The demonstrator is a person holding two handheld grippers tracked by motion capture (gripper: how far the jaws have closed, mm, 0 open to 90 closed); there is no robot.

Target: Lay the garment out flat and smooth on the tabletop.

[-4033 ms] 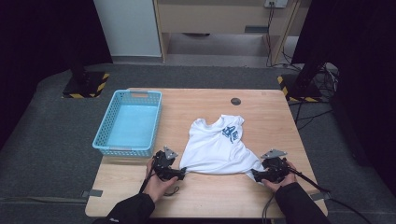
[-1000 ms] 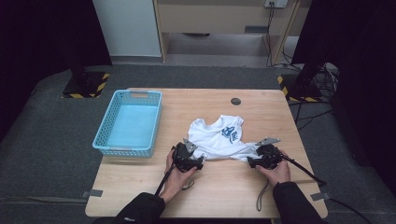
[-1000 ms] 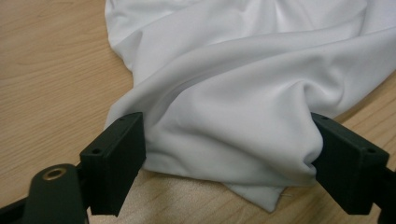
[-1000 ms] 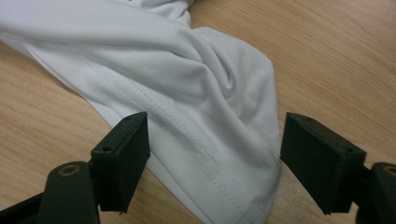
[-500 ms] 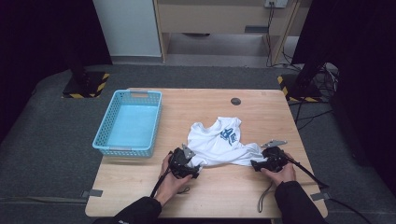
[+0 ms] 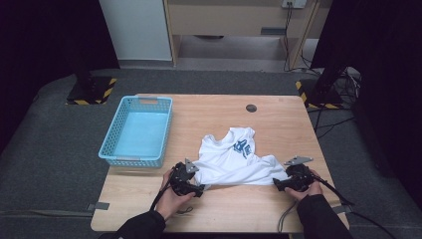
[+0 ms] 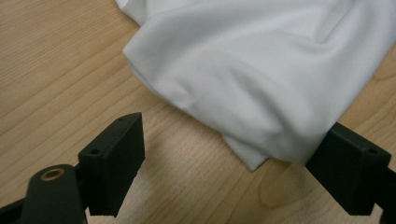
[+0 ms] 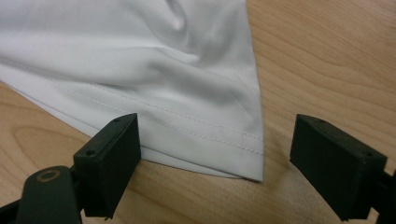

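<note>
You had the shirt (image 6: 234, 162) half folded on the table (image 6: 278, 124); both grippers, left (image 6: 196, 188) and right (image 6: 278, 183), stood open, empty; basket (image 6: 137, 130) remained unfilled.

A white T-shirt (image 6: 231, 159) with a small blue print on its chest lies crumpled on the wooden table, near the front edge. Its cloth is bunched and folded over itself, with one stitched hem corner (image 8: 243, 158) flat on the wood
</note>
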